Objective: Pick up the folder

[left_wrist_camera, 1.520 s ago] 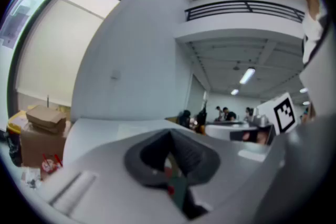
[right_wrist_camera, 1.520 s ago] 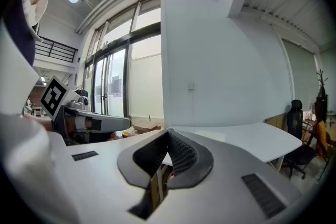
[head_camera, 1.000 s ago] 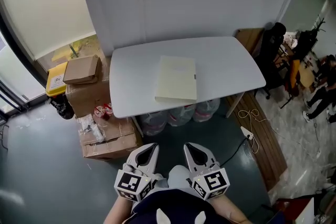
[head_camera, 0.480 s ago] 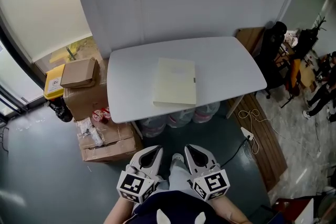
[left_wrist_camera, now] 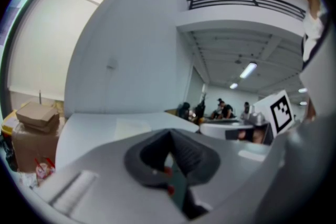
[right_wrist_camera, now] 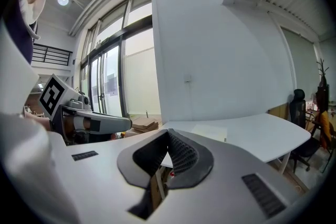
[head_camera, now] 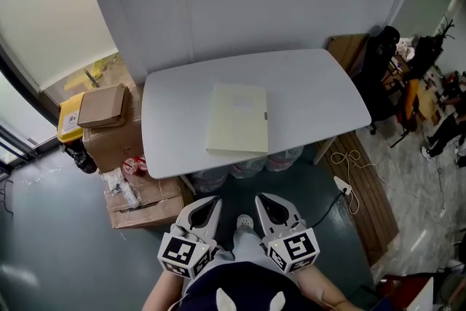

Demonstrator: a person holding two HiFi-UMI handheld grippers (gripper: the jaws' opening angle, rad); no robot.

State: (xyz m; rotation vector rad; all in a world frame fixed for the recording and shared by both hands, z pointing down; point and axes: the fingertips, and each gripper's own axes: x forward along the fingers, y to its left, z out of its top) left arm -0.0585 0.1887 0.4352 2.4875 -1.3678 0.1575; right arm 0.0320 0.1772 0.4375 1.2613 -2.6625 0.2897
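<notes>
Head view: folder lay flat on the table, mid-width, toward the near edge.
Left gripper: jaws together, nothing between; held near of the table, apart from the folder.
Right gripper: jaws together, empty; just right of the left one.
Cardboard boxes: stacked left of the table.

The folder lies on the table. Boxes sit left of the table, bags under it.
</notes>
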